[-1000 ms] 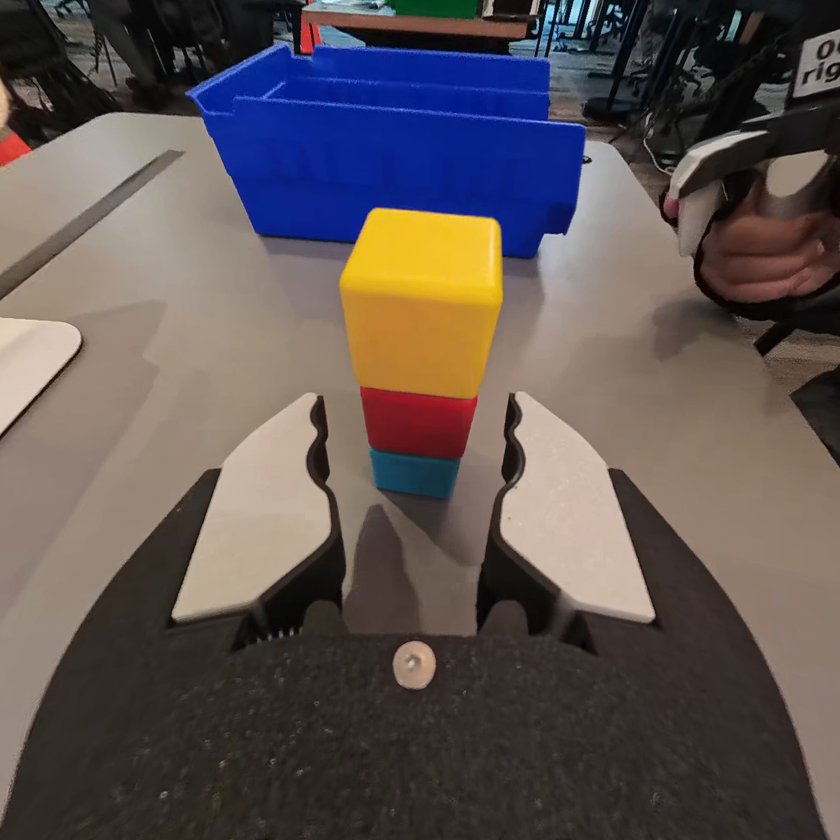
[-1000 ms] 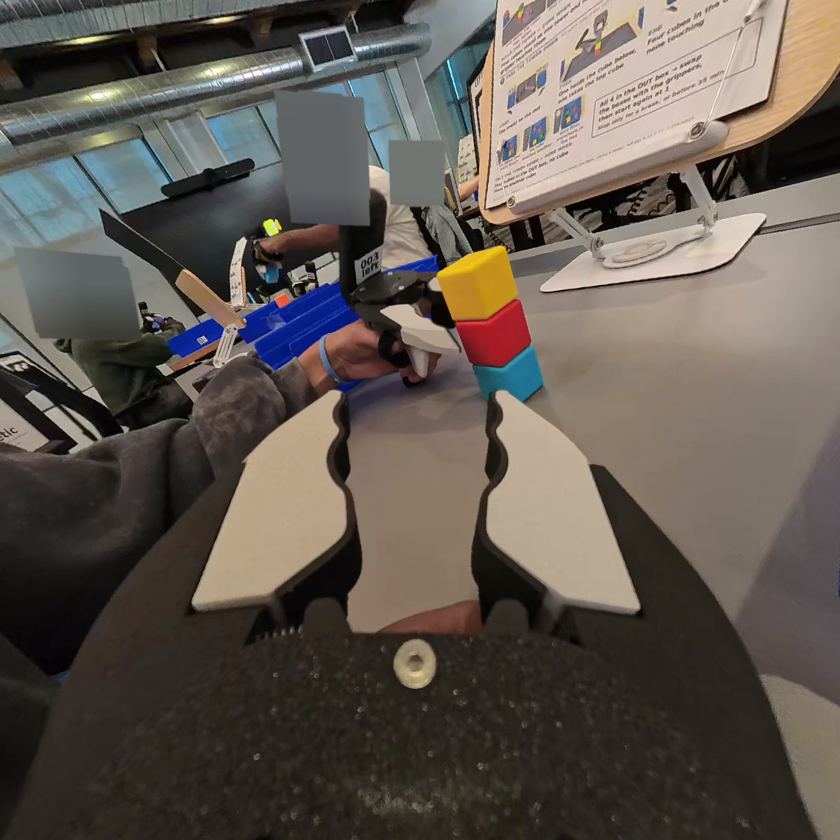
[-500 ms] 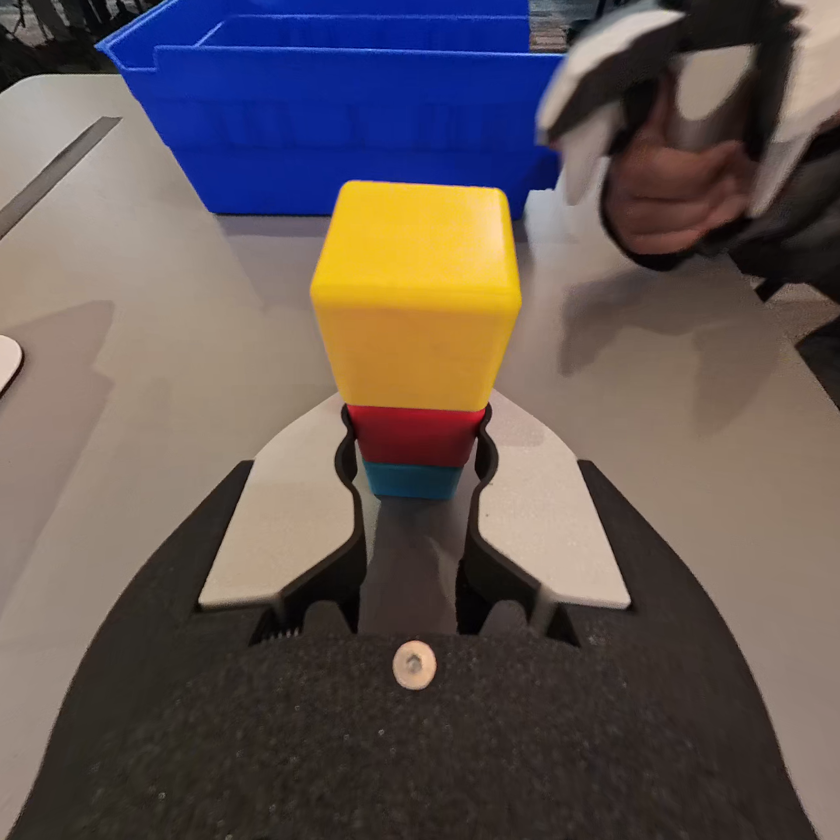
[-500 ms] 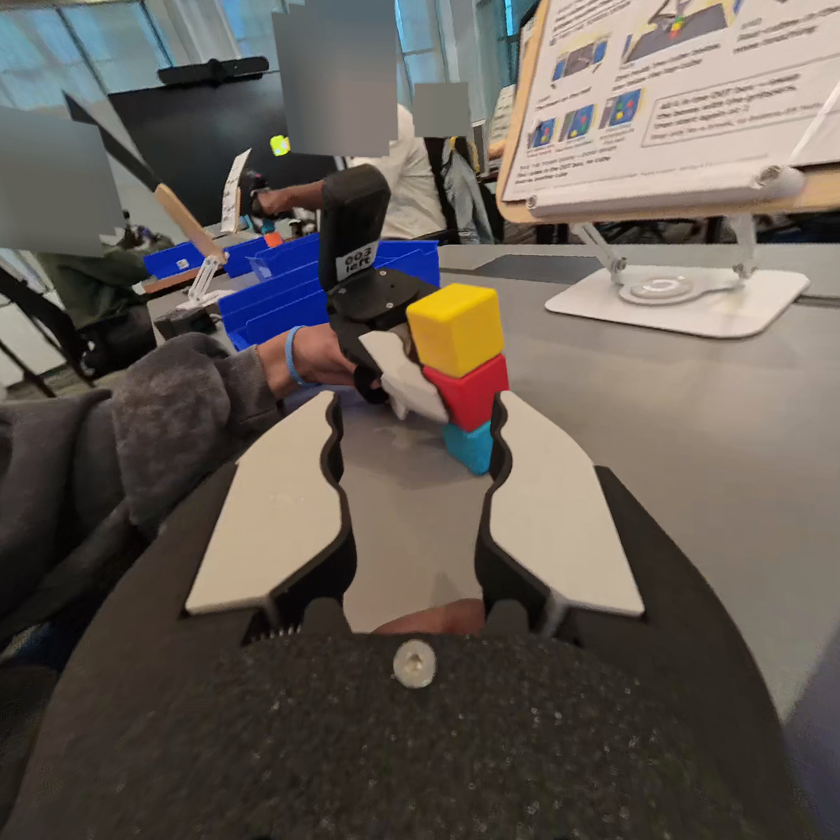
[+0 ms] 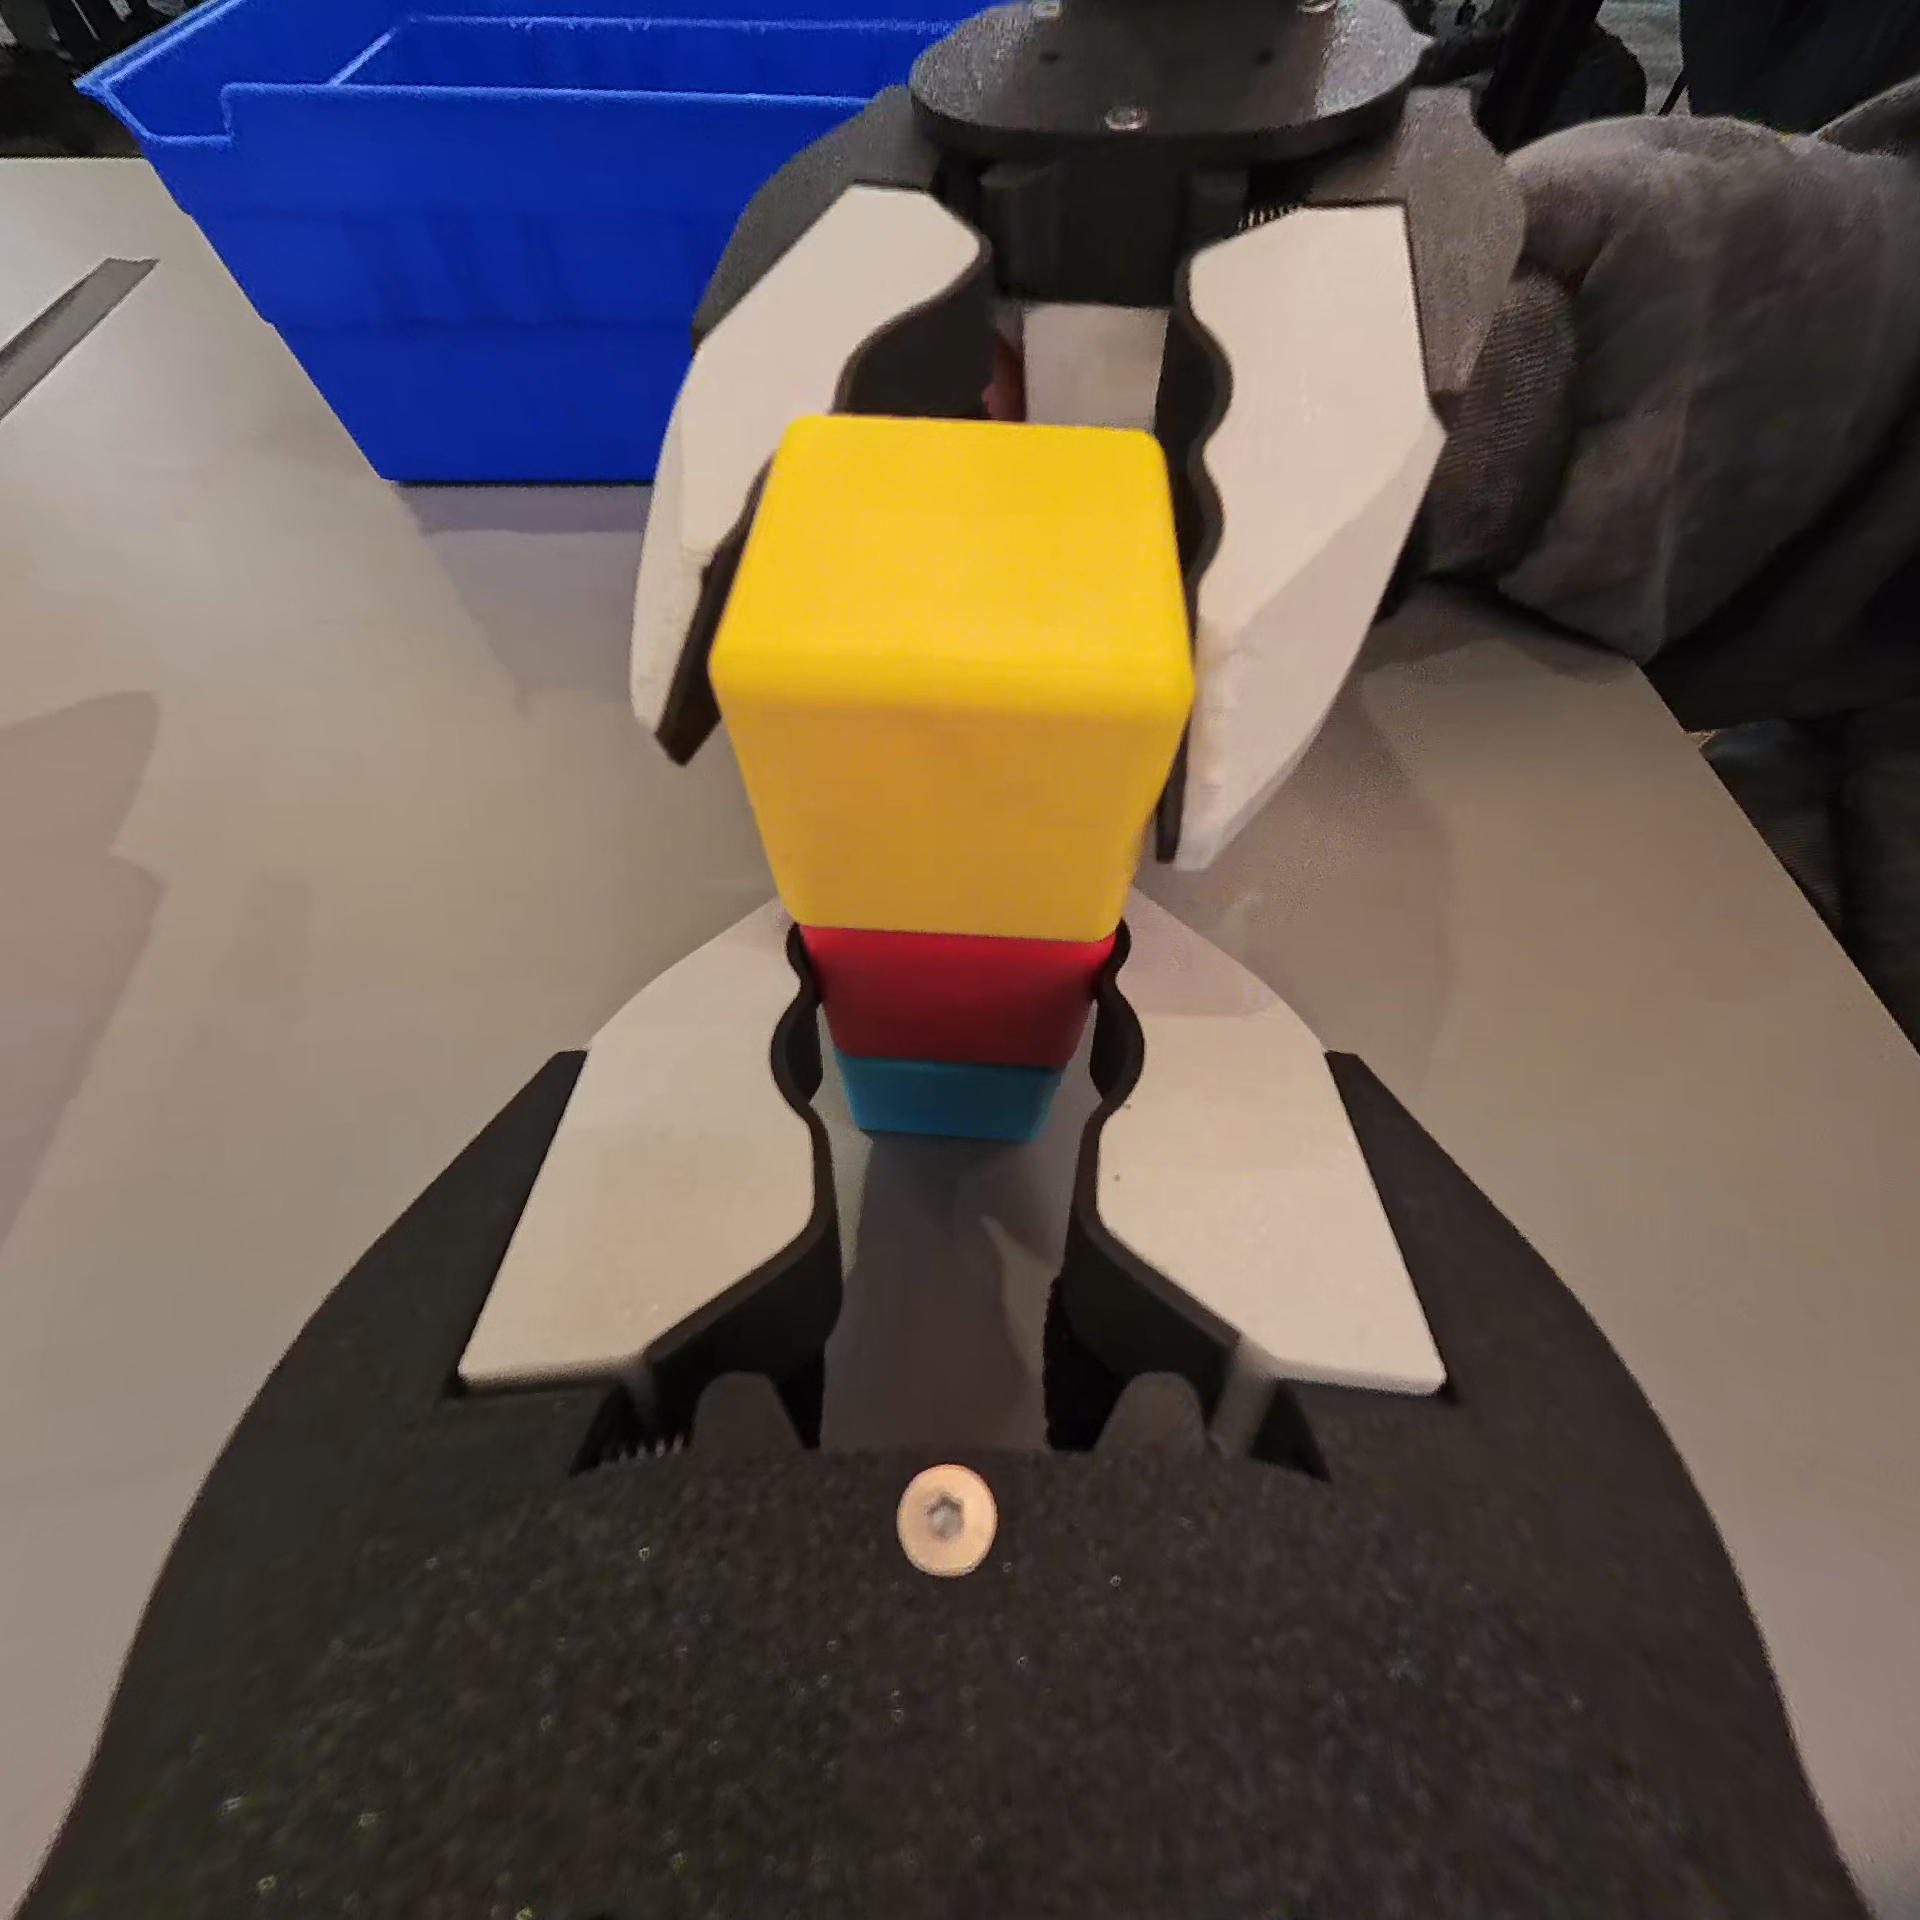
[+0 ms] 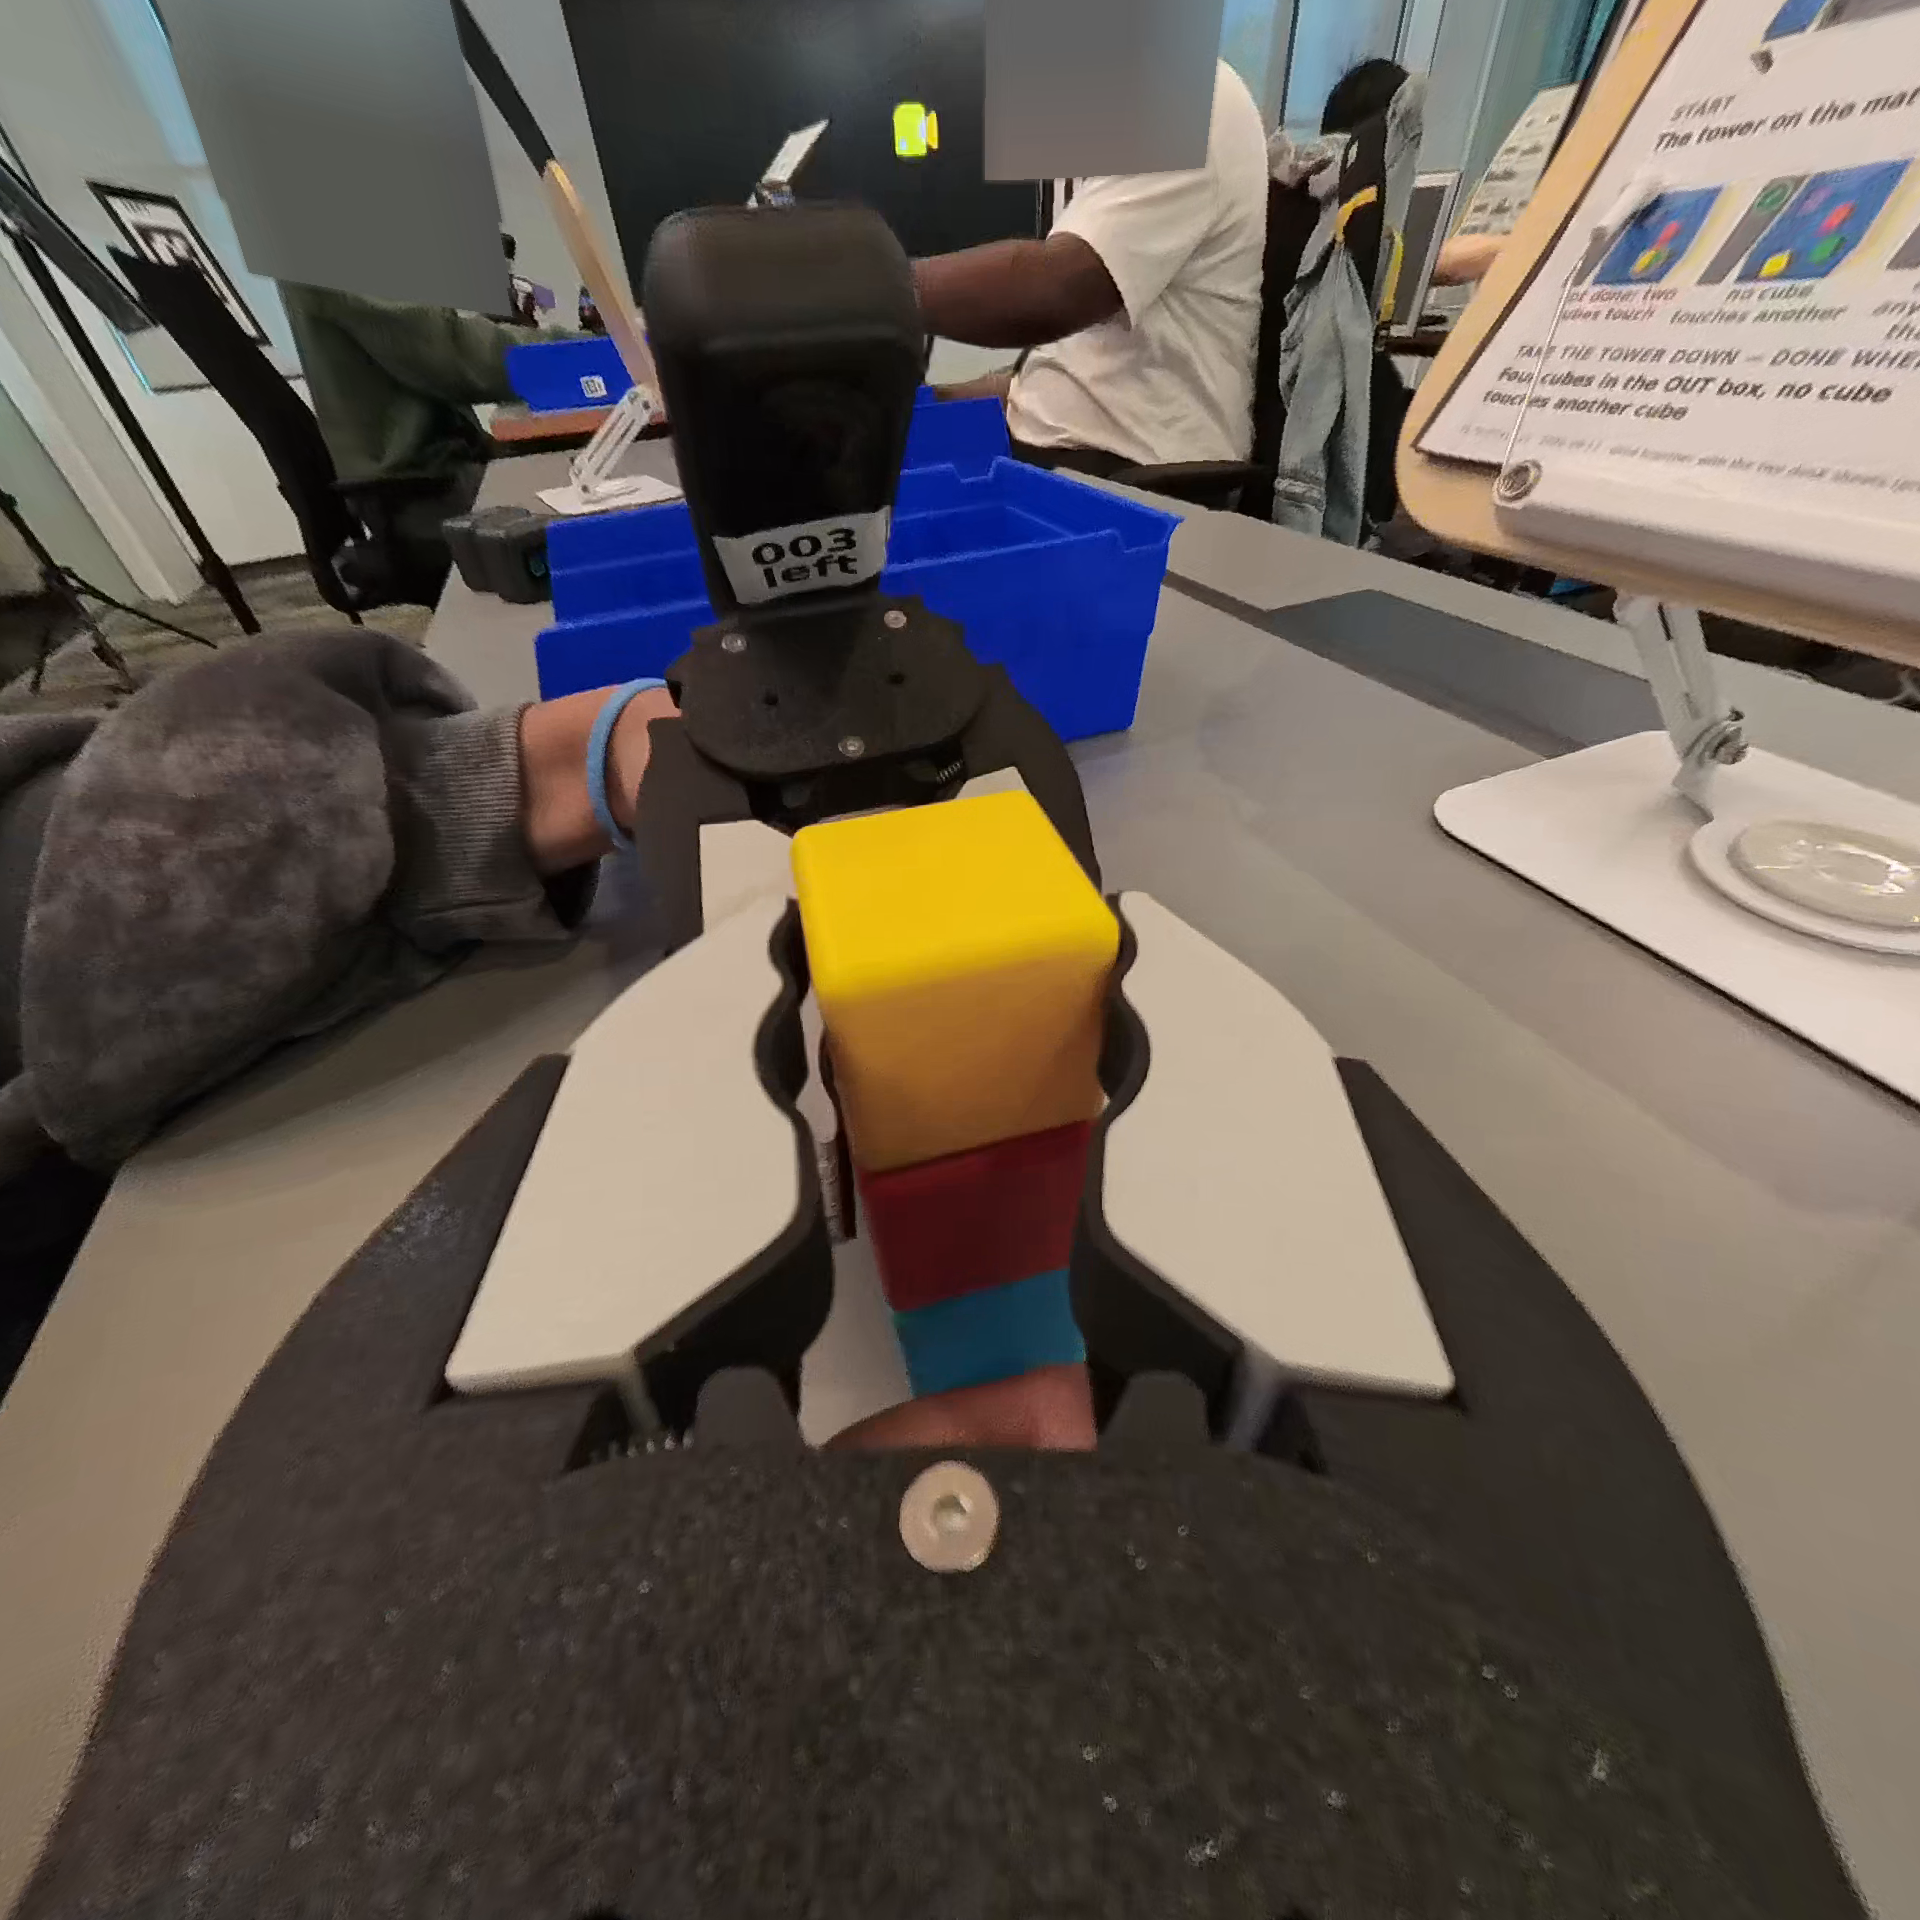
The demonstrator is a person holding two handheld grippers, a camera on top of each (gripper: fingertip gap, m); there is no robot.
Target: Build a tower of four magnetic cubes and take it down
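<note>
A three-cube tower stands on the grey table: yellow cube [image 5: 951, 665] on top, red cube [image 5: 951, 997] in the middle, teal cube [image 5: 940, 1101] at the bottom. My left gripper [image 5: 956, 977] is shut on the red cube, one fingertip on each side. My right gripper [image 6: 956, 966] faces it from across the tower and is shut on the yellow cube [image 6: 951, 966]. The right gripper also shows in the left wrist view [image 5: 935, 779], its fingers flanking the yellow cube. The red cube [image 6: 977, 1205] and teal cube [image 6: 987, 1340] show below in the right wrist view.
A blue bin [image 5: 468, 312] stands behind the tower, also seen in the right wrist view [image 6: 1039, 623]. A document stand with a white base [image 6: 1621, 831] sits to the right. A grey sleeve [image 6: 208, 862] rests on the table at left. People sit at tables behind.
My left gripper moved in and closed on the red cube. My right gripper swung in from the side, came around the yellow cube and closed on it.
</note>
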